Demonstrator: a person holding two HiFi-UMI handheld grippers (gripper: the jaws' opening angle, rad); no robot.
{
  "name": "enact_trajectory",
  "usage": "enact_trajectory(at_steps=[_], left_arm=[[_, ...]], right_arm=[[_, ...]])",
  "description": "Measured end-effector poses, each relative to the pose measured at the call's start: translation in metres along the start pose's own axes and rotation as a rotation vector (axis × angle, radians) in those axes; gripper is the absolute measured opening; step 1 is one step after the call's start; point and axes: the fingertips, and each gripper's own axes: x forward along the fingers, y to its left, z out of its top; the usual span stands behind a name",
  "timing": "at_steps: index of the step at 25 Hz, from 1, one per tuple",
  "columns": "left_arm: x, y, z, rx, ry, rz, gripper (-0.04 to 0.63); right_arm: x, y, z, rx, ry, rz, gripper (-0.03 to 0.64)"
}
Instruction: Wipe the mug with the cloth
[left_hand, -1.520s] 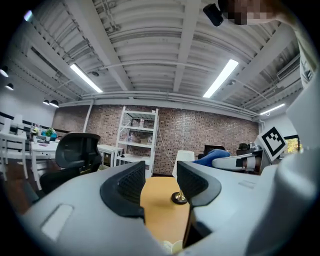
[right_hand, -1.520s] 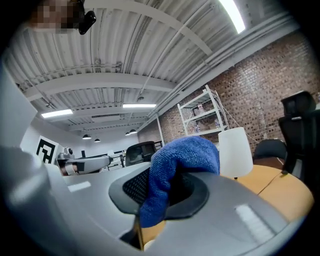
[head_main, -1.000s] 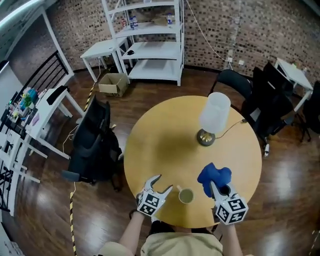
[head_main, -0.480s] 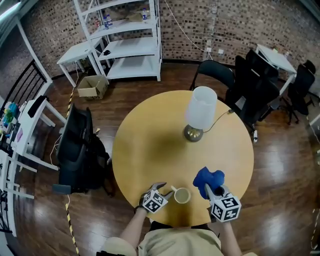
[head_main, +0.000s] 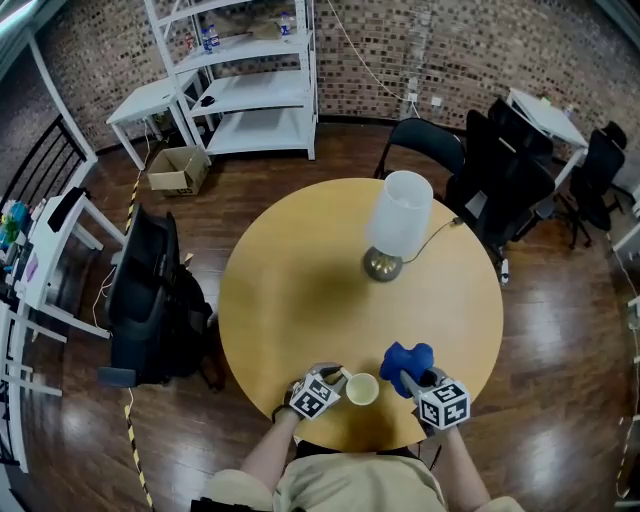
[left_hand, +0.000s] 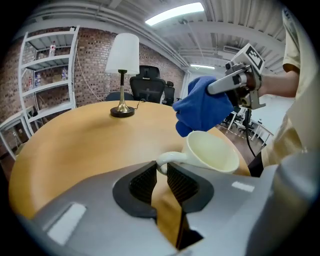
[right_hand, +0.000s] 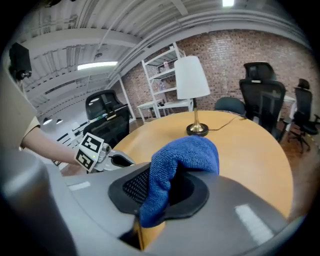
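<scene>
A cream mug (head_main: 361, 388) stands upright near the front edge of the round wooden table (head_main: 300, 290). My left gripper (head_main: 338, 379) is at the mug's left. Its jaws have just been closing, and in the left gripper view the mug's handle (left_hand: 167, 159) is pinched between the tips of the pads. A blue cloth (head_main: 405, 360) is bunched in my shut right gripper (head_main: 410, 380). The cloth (left_hand: 202, 107) hangs just above the far rim of the mug (left_hand: 212, 152). In the right gripper view the cloth (right_hand: 185, 152) drapes over the jaws and hides the mug.
A table lamp (head_main: 398, 222) with a white shade stands at the middle of the table, its cord running off to the right. A black office chair (head_main: 150, 300) is left of the table, another chair (head_main: 425, 145) behind it, white shelving (head_main: 240, 70) at the back.
Both grippers have come down toward the table. The left gripper, open and apart from the mug before, has closed on its handle. The right gripper has brought the cloth closer to the mug.
</scene>
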Motion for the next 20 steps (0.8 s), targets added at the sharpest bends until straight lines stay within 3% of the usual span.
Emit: enact_trajectory(at_steps=[3, 6, 9, 15, 20], left_arm=[[0.0, 0.001, 0.003, 0.026, 0.016, -0.02, 0.052], [0.002, 0.0, 0.008, 0.048, 0.037, -0.028, 0.052], [0.004, 0.0, 0.01, 0.055, 0.049, -0.023, 0.052], [0.004, 0.003, 0.01, 0.029, 0.056, 0.03, 0.051], [0.002, 0.004, 0.006, -0.031, 0.05, 0.08, 0.049]], right_arm=[[0.033, 0.009, -0.002, -0.113, 0.089, 0.223, 0.061], [0.064, 0.024, -0.008, -0.224, 0.249, 0.45, 0.061], [0.093, 0.034, -0.014, -0.165, 0.438, 0.604, 0.061], [0.125, 0.065, -0.029, 0.126, 0.794, 0.725, 0.057], [0.135, 0.072, -0.041, 0.213, 0.948, 0.712, 0.054]])
